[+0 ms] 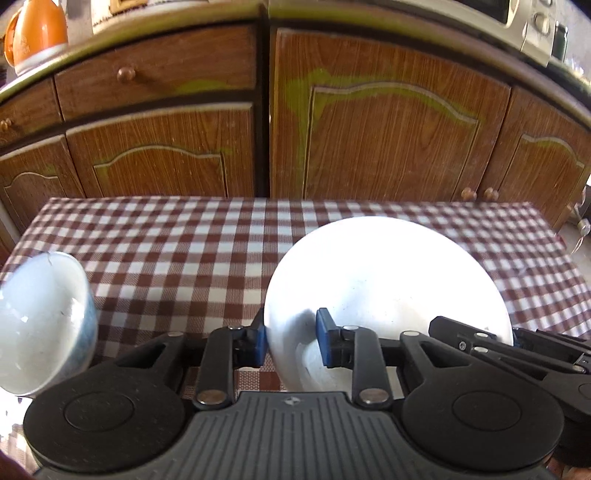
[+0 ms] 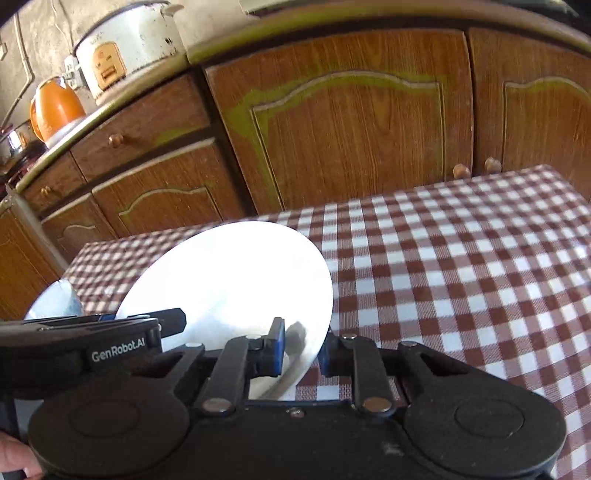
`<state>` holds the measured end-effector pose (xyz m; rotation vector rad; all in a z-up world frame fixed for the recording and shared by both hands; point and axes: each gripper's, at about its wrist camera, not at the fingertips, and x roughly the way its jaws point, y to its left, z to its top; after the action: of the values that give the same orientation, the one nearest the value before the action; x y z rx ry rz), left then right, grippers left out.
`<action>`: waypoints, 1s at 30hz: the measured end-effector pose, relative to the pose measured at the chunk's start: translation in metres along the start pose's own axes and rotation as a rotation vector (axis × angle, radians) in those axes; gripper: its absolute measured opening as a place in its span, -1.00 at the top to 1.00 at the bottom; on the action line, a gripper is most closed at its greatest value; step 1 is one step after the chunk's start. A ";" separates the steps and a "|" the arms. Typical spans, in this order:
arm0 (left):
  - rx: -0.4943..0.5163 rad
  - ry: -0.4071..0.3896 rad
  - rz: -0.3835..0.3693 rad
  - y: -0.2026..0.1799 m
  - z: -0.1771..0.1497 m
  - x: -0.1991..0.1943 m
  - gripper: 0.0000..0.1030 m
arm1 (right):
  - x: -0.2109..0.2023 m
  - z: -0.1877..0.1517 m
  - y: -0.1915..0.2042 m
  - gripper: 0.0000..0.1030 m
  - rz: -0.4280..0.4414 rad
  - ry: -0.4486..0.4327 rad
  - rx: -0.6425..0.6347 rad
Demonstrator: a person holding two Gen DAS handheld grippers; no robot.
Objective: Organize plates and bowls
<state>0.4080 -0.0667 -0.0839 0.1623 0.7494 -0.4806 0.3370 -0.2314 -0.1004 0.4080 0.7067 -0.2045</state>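
Observation:
A white plate (image 1: 388, 280) sits over the checked tablecloth (image 1: 177, 251), and both grippers hold it by its near rim. My left gripper (image 1: 291, 341) is shut on the plate's left near edge, one blue pad on each face. My right gripper (image 2: 301, 349) is shut on the plate's (image 2: 236, 280) right near edge in the same way, and its black fingers (image 1: 480, 341) show at the plate's right in the left wrist view. A white bowl with a blue outside (image 1: 44, 325) stands at the table's left, apart from the plate. That bowl (image 2: 55, 302) shows partly behind the left gripper's body (image 2: 110, 332).
Brown wooden cabinet doors (image 1: 388, 140) rise just beyond the table's far edge (image 1: 258, 199). On the counter above stand an orange kettle (image 2: 55, 107), a white rice cooker (image 2: 125, 48) and a microwave (image 1: 528, 22). A person's fingers (image 2: 14, 458) show at the lower left.

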 end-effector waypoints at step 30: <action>0.003 -0.111 0.012 -0.021 0.020 -0.120 0.49 | -0.129 0.034 0.036 0.56 -0.010 -0.133 -0.045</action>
<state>0.3348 -0.0484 0.0139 0.1417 0.6386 -0.4759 0.2723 -0.2078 0.0187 0.3445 0.5816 -0.2224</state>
